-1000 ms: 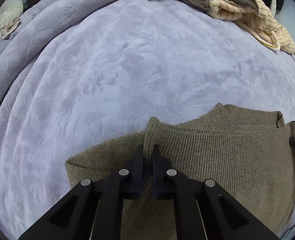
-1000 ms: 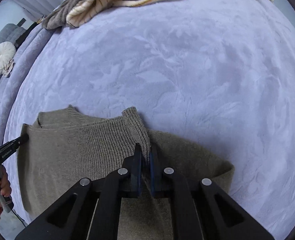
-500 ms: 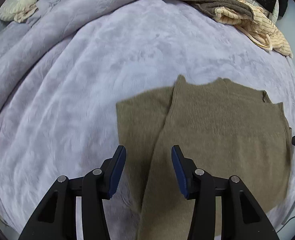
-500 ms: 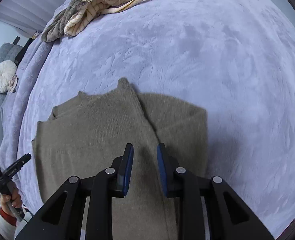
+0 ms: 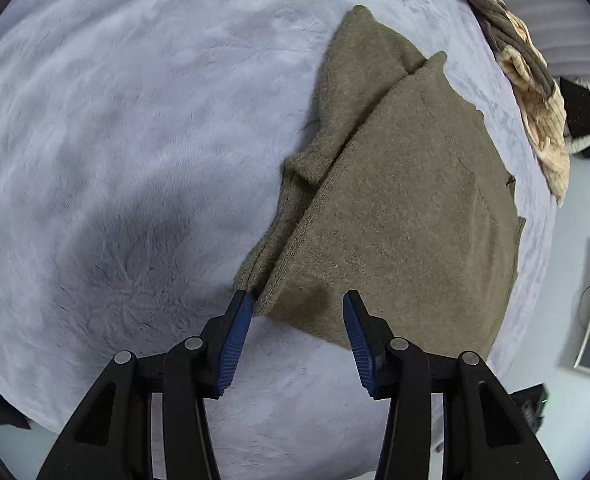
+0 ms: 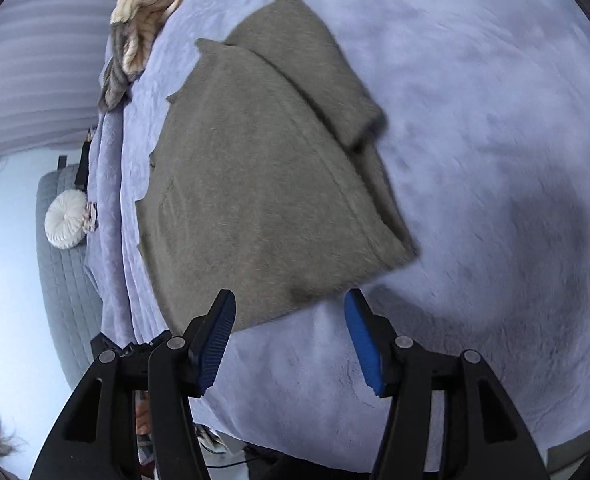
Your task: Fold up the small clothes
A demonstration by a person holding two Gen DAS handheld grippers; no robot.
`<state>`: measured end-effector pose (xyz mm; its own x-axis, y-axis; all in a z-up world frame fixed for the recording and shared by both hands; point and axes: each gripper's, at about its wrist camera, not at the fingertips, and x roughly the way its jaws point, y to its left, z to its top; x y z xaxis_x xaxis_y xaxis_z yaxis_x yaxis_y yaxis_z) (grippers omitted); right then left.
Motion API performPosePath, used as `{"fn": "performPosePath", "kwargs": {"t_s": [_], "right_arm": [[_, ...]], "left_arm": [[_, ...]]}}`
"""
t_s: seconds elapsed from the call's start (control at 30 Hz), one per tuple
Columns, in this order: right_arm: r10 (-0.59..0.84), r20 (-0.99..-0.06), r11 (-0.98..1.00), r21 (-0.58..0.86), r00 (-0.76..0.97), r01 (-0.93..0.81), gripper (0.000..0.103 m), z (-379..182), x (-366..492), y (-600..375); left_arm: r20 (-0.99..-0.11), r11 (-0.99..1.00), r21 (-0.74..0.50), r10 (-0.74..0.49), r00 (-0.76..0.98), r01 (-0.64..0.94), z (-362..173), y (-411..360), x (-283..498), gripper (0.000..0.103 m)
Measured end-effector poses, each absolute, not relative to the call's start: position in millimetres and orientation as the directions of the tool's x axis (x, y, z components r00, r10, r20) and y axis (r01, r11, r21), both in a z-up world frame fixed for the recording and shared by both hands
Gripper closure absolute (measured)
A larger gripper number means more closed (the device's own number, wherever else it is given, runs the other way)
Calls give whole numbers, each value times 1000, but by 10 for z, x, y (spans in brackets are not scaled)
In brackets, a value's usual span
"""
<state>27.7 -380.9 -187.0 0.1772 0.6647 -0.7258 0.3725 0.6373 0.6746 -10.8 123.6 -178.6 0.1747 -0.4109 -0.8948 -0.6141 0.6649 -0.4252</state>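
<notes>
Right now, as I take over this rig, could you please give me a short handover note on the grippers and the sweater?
Left gripper: open, nothing between its pads, at the sweater's near corner.
Right gripper: its jaws have just been opening; open, nothing held, at the near hem.
Olive sweater: lies flat on the lavender blanket, both sleeves folded in along its sides.
Done: sleeve folds, both released.
Left: probably fold the body in half, then move to the cream and grey clothes pile at the far edge.

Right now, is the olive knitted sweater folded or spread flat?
Partly folded: the olive knitted sweater has its sleeves tucked in along both sides.
</notes>
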Motion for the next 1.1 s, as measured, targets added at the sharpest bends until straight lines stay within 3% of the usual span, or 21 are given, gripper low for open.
{"fn": "performPosePath", "kwargs": {"t_s": [0.2, 0.43, 0.57, 0.6, 0.63, 0.67, 0.7, 0.9, 1.1], "right_arm": [[671, -683, 503, 706, 290, 498, 42, -2089, 242, -3936], [688, -673, 512, 716, 273, 475, 42, -2121, 325, -3881], [683, -675, 507, 712, 277, 485, 42, -2178, 381, -3859], [683, -677, 506, 709, 275, 492, 42, -2189, 393, -3866], [682, -680, 505, 704, 269, 499, 49, -2193, 403, -3867], [673, -693, 520, 692, 259, 500, 84, -2173, 425, -3862], [667, -705, 542, 682, 242, 491, 95, -2146, 440, -3858], [620, -756, 676, 650, 209, 347, 95, -1814, 492, -3824], [558, -822, 746, 559, 119, 363, 95, -2152, 472, -3852]], "left_arm": [[-878, 651, -460, -433, 202, -604, -1675, 1193, -201, 54], [-842, 580, -513, -484, 240, -633, -1802, 1269, -301, 54], [-867, 586, -462, -455, 201, -666, -2017, 1240, -210, 54], [-880, 589, -443, -431, 200, -676, -2019, 1235, -208, 59], [-892, 598, -429, -400, 212, -677, -1981, 1231, -215, 68], [-903, 620, -418, -364, 228, -664, -1918, 1217, -215, 86], [-909, 648, -412, -341, 239, -641, -1842, 1193, -216, 89], [-944, 805, -319, -227, 238, -499, -1536, 991, -257, 92], [-965, 770, -264, -216, 151, -581, -1878, 1201, -533, 92]]}}
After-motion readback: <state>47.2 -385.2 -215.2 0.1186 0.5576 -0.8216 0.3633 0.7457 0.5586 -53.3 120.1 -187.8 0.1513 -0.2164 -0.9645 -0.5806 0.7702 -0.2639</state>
